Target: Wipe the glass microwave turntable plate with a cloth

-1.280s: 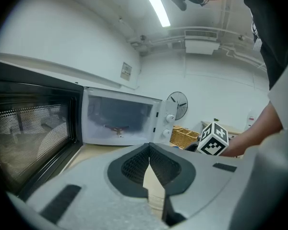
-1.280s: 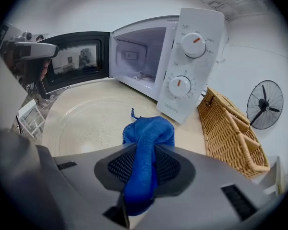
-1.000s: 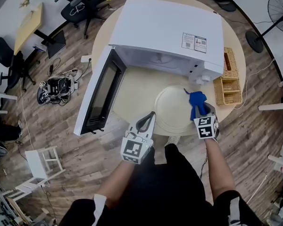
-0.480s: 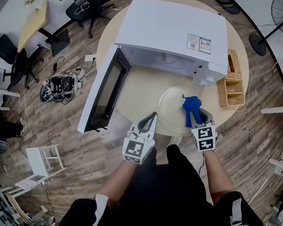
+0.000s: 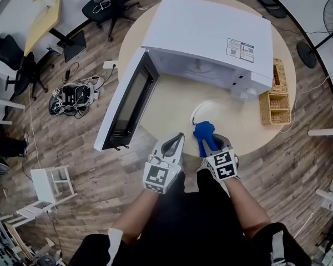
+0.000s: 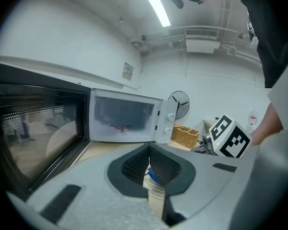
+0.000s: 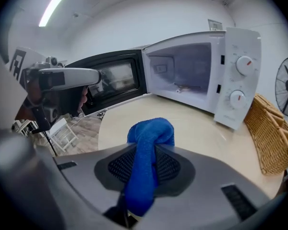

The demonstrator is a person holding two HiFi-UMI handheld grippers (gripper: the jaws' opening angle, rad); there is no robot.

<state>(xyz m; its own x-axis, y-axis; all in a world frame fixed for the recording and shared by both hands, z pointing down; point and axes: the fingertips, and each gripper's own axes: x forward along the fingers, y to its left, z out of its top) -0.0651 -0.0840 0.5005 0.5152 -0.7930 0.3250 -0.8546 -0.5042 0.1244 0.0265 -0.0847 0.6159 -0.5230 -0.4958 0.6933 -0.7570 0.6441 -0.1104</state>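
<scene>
Head view with both gripper views. The right gripper (image 5: 210, 144) has its jaws closed on the blue cloth (image 5: 201, 131). We see the cloth pinched as a narrow folded strip running along the jaws, with its bunched end standing out beyond the tips.

The glass turntable plate (image 5: 228, 115) lies flat on the round table (image 5: 166, 101), in front of the open microwave (image 5: 211, 32) and near the table's near edge. The cloth's bunched end sits over the plate's near-left rim. We cannot tell whether it presses on the glass. Most of the plate therefore lies to the far right of the claw, and we judge that a wiping pass would run that way. Being round, the plate has no long axis to align with.

The left gripper (image 5: 175, 141) is held just left of the plate, at the table's near edge. Its jaws are together and hold nothing. The right gripper is the nearer one.

The plate is clear and close in tone to the tabletop. We can make it out chiefly by its pale circular rim.
</scene>
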